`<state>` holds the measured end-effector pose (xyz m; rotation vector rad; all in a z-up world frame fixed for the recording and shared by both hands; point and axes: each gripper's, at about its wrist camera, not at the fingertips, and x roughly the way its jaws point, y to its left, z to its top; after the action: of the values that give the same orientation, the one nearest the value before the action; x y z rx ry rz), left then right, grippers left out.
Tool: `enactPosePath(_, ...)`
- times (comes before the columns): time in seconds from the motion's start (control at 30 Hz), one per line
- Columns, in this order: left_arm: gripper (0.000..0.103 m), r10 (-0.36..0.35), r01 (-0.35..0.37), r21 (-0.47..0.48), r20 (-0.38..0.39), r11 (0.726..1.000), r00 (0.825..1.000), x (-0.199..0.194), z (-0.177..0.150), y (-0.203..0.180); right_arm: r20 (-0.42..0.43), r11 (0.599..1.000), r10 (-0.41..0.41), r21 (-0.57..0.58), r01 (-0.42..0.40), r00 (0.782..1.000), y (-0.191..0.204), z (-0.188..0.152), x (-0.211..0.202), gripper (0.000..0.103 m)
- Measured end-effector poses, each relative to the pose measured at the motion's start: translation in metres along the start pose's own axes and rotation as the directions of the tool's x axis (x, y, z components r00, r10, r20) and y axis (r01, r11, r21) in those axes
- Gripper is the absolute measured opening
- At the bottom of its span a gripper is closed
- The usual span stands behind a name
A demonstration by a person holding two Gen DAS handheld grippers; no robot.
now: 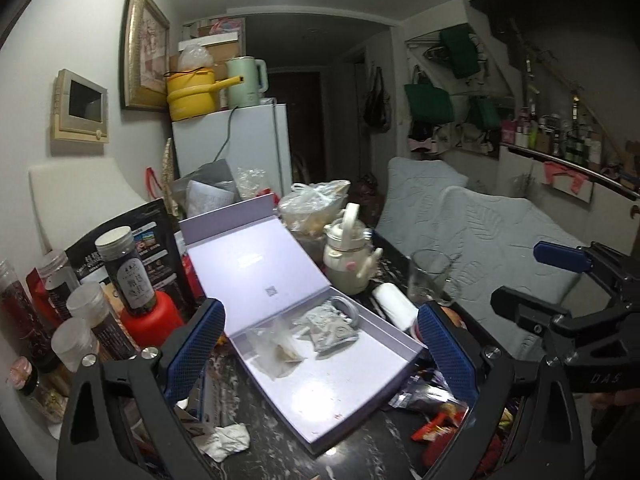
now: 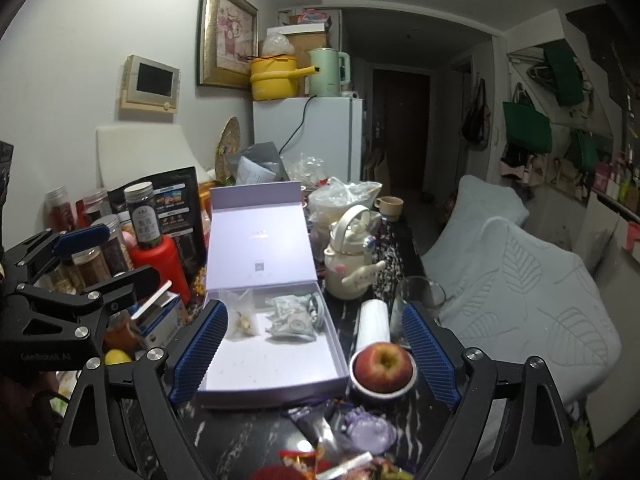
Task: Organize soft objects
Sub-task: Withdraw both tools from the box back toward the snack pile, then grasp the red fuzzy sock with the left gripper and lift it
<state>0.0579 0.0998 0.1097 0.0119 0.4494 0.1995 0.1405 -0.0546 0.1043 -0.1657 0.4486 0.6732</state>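
An open lavender box (image 1: 340, 392) (image 2: 280, 364) lies on the dark marble table with its lid leaning back. In its far half are a clear plastic packet (image 1: 280, 350) (image 2: 242, 320) and a crumpled grey-white soft pouch (image 1: 330, 326) (image 2: 290, 318). My left gripper (image 1: 320, 344) is open and hangs over the near left side of the box, with nothing between its blue pads. My right gripper (image 2: 316, 340) is open as well, spanning the box and an apple, and touches neither. A purple soft lump (image 2: 368, 430) lies near the table's front.
An apple in a white bowl (image 2: 384, 364), a white roll (image 2: 374, 320), a glass (image 2: 420, 300) and a cream kettle-shaped bottle (image 2: 350, 256) stand right of the box. Jars and a red bottle (image 1: 150, 316) crowd the left. Snack wrappers (image 1: 440, 420) and a tissue (image 1: 228, 440) litter the front. A grey sofa (image 2: 520, 300) runs along the right.
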Motion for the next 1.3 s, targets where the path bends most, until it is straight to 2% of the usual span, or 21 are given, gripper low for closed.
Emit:
enactPosePath(0.23, 0.099, -0.051, 0.05, 0.028, 0.025, 0.998, 0.998, -0.019, -0.015, -0.015, 0.0, 1.0, -0.018, -0.004, 0.018, 1.0, 0.005, -0.022, -0.027, 0.091)
enactPosePath(0.73, 0.099, -0.161, 0.163, 0.019, -0.072, 0.986, 0.984, -0.017, -0.054, -0.044, -0.027, 0.993, -0.11, 0.043, 0.112, 0.994, -0.007, -0.074, -0.059, 0.092)
enactPosePath(1.07, 0.099, -0.244, 0.243, -0.028, -0.181, 0.97, 0.953, 0.007, -0.084, -0.065, -0.091, 0.982, -0.144, 0.111, 0.154, 0.985, -0.034, -0.119, -0.061, 0.092)
enactPosePath(1.2, 0.099, -0.255, 0.252, -0.04, -0.207, 0.967, 0.945, 0.017, -0.095, -0.07, -0.109, 0.98, -0.15, 0.117, 0.162, 0.983, -0.043, -0.134, -0.059, 0.092)
enactPosePath(1.3, 0.099, -0.277, 0.269, -0.064, -0.244, 0.961, 0.93, 0.027, -0.107, -0.077, -0.128, 0.978, -0.149, 0.126, 0.165, 0.981, -0.049, -0.145, -0.056, 0.092)
